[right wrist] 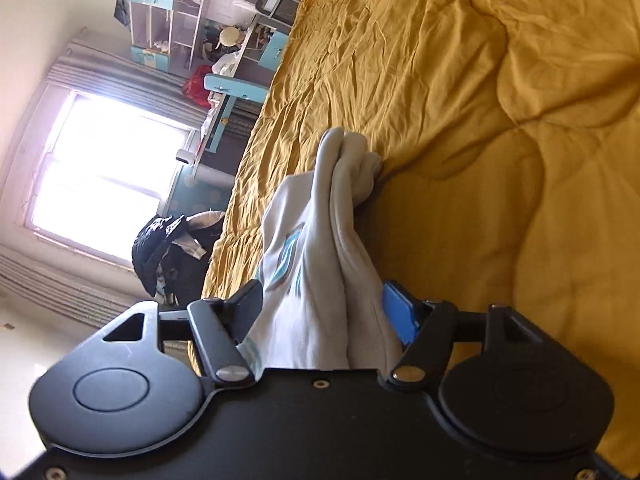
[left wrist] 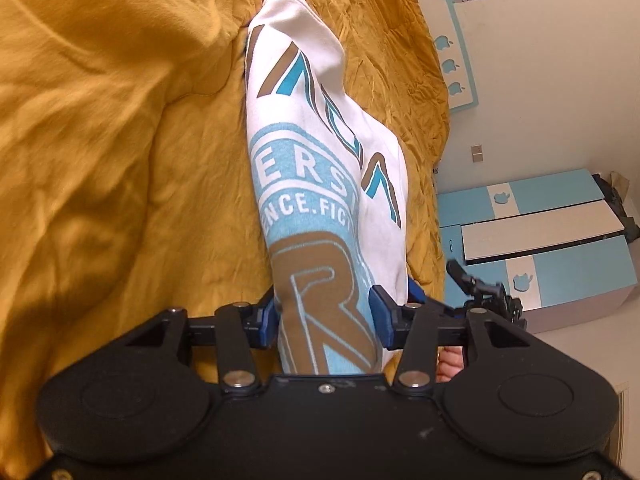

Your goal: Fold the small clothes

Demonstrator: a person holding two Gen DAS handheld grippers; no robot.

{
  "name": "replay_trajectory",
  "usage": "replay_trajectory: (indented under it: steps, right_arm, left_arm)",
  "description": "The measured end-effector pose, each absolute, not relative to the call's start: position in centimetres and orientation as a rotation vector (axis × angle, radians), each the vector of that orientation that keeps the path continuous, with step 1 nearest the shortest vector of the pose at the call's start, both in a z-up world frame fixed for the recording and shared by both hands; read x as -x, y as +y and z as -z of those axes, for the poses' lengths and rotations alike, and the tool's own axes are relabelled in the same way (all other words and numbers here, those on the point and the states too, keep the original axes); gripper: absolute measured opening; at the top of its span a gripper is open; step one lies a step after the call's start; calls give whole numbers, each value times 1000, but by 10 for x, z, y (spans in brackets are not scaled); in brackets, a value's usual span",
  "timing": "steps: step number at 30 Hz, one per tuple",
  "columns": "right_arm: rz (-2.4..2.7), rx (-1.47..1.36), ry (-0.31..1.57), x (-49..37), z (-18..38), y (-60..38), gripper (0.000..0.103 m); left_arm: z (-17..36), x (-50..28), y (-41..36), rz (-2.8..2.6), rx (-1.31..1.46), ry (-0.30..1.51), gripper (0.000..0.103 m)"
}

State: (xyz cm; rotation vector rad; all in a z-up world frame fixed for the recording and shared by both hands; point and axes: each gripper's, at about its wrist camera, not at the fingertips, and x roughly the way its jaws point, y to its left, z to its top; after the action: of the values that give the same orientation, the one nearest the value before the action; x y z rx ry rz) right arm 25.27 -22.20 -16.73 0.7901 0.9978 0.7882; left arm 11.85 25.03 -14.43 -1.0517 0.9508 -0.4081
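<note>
A white shirt (left wrist: 312, 140) with a light-blue and brown print lies stretched lengthwise over the mustard-yellow bed cover (left wrist: 120, 120). One end of it runs back between the blue pads of my left gripper (left wrist: 324, 316), whose jaws stand apart and do not squeeze the cloth. In the right wrist view the bunched pale end of the same shirt (right wrist: 344, 184) passes between the wide-set jaws of my right gripper (right wrist: 324, 312), also loose. The bed cover (right wrist: 480, 80) lies rumpled beyond it. Both gripper bodies hide the cloth nearest the cameras.
The bed's edge drops off at the right of the left wrist view, beside a blue and white cabinet (left wrist: 540, 232). A person's fingers (left wrist: 448, 364) show behind the left gripper. In the right wrist view a bright window (right wrist: 108, 168), shelves (right wrist: 180, 24) and a dark heap (right wrist: 172, 248) lie past the bed's left edge.
</note>
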Motion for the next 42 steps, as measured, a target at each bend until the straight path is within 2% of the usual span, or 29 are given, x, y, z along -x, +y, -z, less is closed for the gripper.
replay_trajectory:
  steps: [5, 12, 13, 14, 15, 16, 17, 22, 27, 28, 29, 31, 36, 42]
  right_arm:
    - [-806, -686, 1085, -212, 181, -229, 73]
    - [-813, -575, 1087, -227, 193, -182, 73]
    - [-800, -564, 1091, -227, 193, -178, 59]
    - [-782, -545, 1108, -230, 191, -176, 50]
    - [-772, -559, 1116, -229, 189, -177, 42]
    - [-766, -591, 1118, -227, 186, -181, 35]
    - [-762, -616, 1114, -224, 182, -185, 32]
    - [-712, -617, 1090, -197, 162, -197, 22]
    - [-678, -709, 1118, -198, 197, -214, 21]
    - [-673, -727, 1104, -196, 195, -220, 23]
    - [-656, -723, 1079, -191, 189, -226, 27]
    - [-599, -676, 995, -179, 168, -234, 39]
    - [-648, -586, 783, -158, 116, -216, 40]
    - [-699, -383, 791, -159, 115, -155, 40]
  left_arm:
    - [133, -77, 251, 386, 1006, 968, 51]
    - [145, -91, 213, 347, 895, 1022, 53]
    - [146, -93, 211, 347, 907, 1026, 49]
    - [148, -98, 210, 349, 925, 1028, 43]
    - [146, -98, 210, 350, 935, 1030, 42]
    - [144, -98, 210, 358, 934, 1025, 31]
    - [138, -99, 210, 374, 928, 1018, 21]
    - [133, -86, 207, 373, 868, 1049, 18]
    - [137, -76, 211, 412, 855, 1075, 19]
    - [132, -71, 214, 425, 848, 1086, 22]
    - [125, -64, 218, 426, 829, 1087, 29]
    - [102, -49, 226, 395, 738, 1062, 34]
    - [62, -39, 239, 296, 680, 866, 38]
    - [75, -79, 214, 378, 829, 789, 38]
